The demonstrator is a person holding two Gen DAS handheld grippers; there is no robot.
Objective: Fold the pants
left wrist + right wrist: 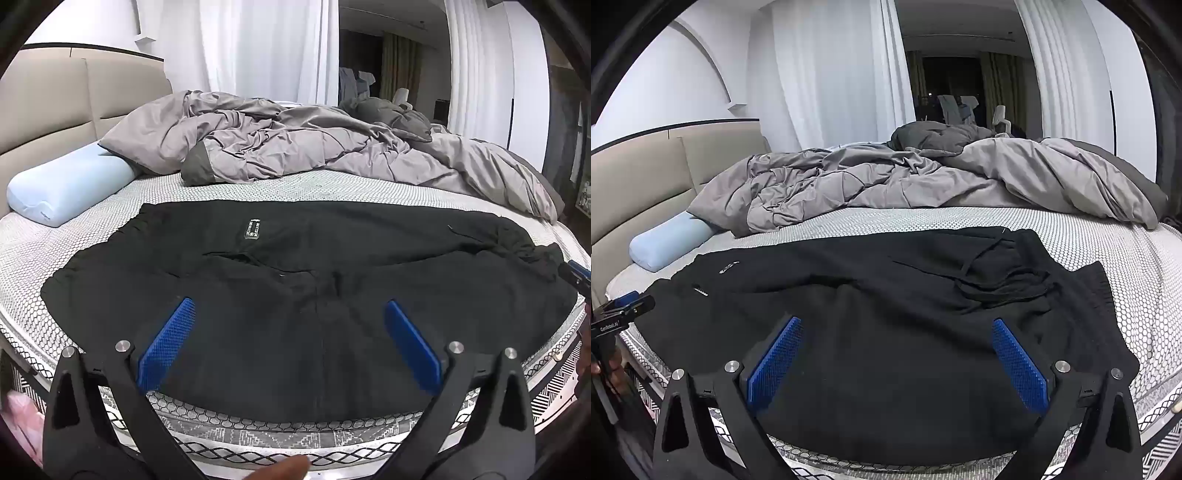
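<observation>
— White curtains (827, 74) hang behind a bed (258, 192) with a honeycomb-patterned cover. What lies on it?

— Black pants (295, 295) are spread flat along the near edge, lengthwise across both views. A crumpled grey duvet (295, 144) is heaped on the far side, and a pale blue pillow (62, 188) sits against the beige headboard (55, 99).

— Which end is which?

— From the right wrist view the drawstring (982, 273) and gathered waistband lie toward the right; a small label (253, 229) shows in the left wrist view.

— And the left claw (290, 314)?

— Spread wide, its blue pads (166, 343) well apart above the dark cloth, clamped on nothing. Whether the tips touch the fabric I cannot tell.

— The right claw (897, 332)?

— Likewise wide apart over the pants near the bed's edge, holding nothing. Each claw shows at the rim of the other's view.
</observation>
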